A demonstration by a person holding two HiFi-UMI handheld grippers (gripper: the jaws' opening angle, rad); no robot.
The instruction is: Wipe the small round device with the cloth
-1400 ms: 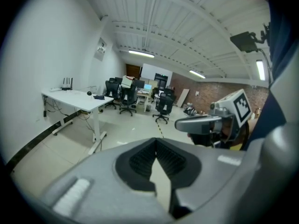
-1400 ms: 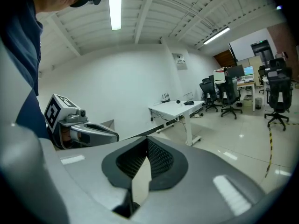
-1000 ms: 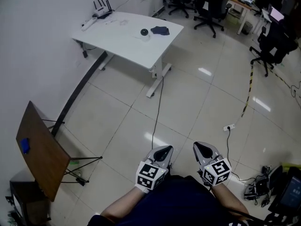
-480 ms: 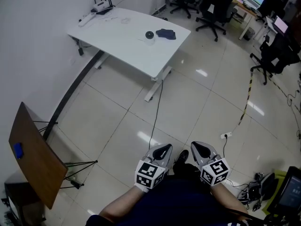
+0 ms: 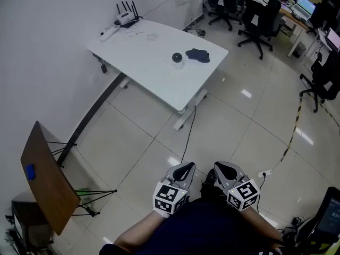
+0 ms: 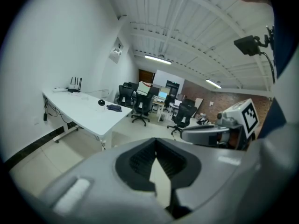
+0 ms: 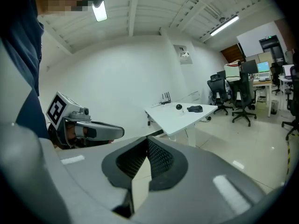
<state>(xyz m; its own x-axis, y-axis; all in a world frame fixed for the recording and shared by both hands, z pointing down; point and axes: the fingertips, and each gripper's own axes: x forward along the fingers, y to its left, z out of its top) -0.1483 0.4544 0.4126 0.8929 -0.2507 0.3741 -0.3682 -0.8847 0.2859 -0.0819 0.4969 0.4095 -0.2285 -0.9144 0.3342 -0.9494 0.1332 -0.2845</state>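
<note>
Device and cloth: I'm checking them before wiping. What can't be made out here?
Device: too small and far in all views; surface and dirt unreadable.
Cloth: a small dark lump; folds unclear.
Table: far legs hidden under its top, head view.

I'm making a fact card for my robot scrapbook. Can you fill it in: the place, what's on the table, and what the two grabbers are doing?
Place: office room with a tiled floor
White table: far ahead, by the wall
On it: small round device, dark cloth beside it, router at the far end
Left gripper: shut, empty, far from the table
Right gripper: shut, empty, far from the table
Wiping: not started
</note>
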